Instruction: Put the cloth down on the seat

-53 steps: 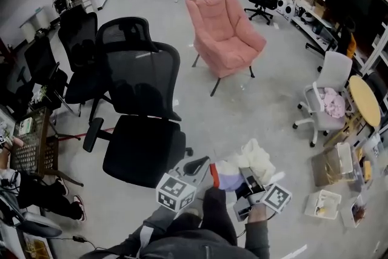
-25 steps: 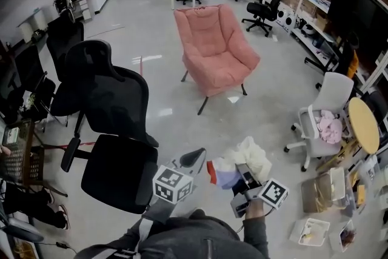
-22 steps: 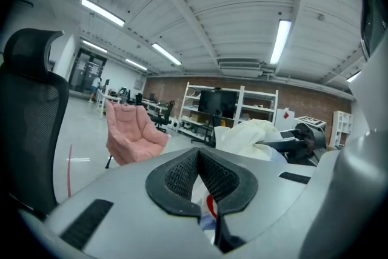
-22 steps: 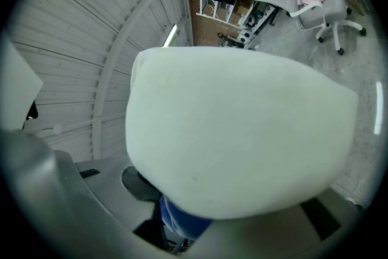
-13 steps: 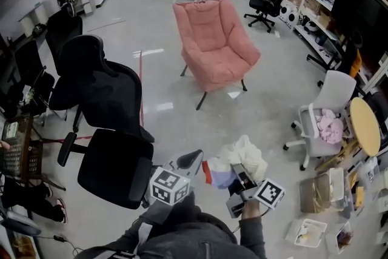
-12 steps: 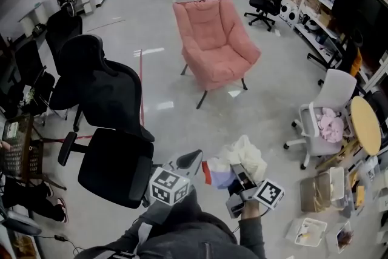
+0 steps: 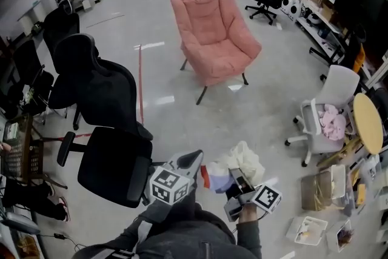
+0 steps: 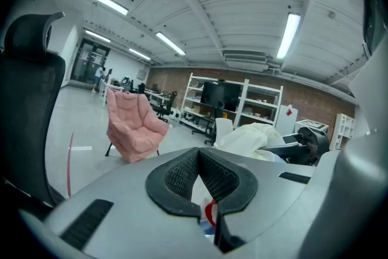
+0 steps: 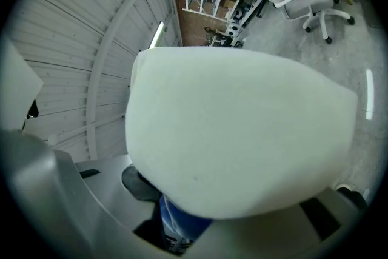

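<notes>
The cloth (image 7: pixel 242 158) is a cream bundle with lavender-blue and red parts, held low in the head view. My right gripper (image 7: pixel 234 175) is shut on it, and in the right gripper view the cream cloth (image 9: pixel 242 130) hides the jaws, with a blue fold (image 9: pixel 182 222) beneath. My left gripper (image 7: pixel 189 162) is just left of the bundle with its jaws shut, tips touching (image 8: pixel 198 153) and nothing between them. The pink armchair (image 7: pixel 215 33) stands ahead across bare floor; its seat (image 7: pixel 223 62) has nothing on it. It also shows far off as the pink armchair (image 8: pixel 132 124).
A black mesh office chair (image 7: pixel 115 151) stands close at my left, with more black chairs behind it. At the right are a white swivel chair (image 7: pixel 327 109) carrying a pink cloth, a round wooden table (image 7: pixel 368 122) and boxes on the floor (image 7: pixel 321 182). Red tape (image 7: pixel 140 79) runs along the floor.
The view has moved forward past the black chair, and the pink armchair sits more central and a little nearer. Both grippers and the bundle keep the same pose.
</notes>
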The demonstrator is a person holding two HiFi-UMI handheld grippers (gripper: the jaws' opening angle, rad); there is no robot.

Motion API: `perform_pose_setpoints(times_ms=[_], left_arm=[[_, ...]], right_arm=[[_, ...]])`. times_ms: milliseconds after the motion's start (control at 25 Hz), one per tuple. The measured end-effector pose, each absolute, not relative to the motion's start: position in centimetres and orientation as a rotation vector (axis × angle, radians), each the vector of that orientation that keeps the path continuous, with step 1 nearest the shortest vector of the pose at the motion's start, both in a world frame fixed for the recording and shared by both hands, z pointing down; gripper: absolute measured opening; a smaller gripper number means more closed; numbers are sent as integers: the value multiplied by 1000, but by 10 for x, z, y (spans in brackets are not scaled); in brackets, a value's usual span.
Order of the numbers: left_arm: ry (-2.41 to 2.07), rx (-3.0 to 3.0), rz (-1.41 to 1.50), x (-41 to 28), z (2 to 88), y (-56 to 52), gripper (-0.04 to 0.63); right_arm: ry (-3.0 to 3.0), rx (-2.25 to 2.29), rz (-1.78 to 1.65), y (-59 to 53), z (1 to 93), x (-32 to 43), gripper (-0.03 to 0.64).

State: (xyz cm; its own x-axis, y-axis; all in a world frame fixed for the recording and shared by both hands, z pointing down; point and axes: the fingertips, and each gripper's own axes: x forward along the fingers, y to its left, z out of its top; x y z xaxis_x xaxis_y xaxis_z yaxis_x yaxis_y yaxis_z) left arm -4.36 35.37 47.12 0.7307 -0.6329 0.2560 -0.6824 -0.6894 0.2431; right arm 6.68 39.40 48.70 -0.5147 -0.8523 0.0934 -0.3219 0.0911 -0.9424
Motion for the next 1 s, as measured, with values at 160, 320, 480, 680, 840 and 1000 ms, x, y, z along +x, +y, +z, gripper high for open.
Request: perform_pose_setpoints(times_ms=[160, 320, 480, 680, 840, 1000], left_arm=[[-1009, 2622, 215, -35, 472, 326, 5], [-1003, 2622, 211, -28, 472, 288, 5], [-1013, 2616, 201, -24, 465, 242, 5], [-1007, 2622, 190, -19, 455, 184, 5], [-990, 2633, 194, -15, 450, 139, 5], [-979, 2648, 193, -11, 445, 95, 5]], right_arm=[[1876, -1159, -1423, 367, 488, 74, 176], [1881, -1159, -1425, 328, 489, 80, 175], [1889, -1150, -1424, 281, 480, 84, 176], [1894, -1164, -1404, 220, 469, 91, 175], [1881, -1156, -1398, 176, 461, 91, 176], [1882, -1169, -1388, 134, 460, 95, 176]])
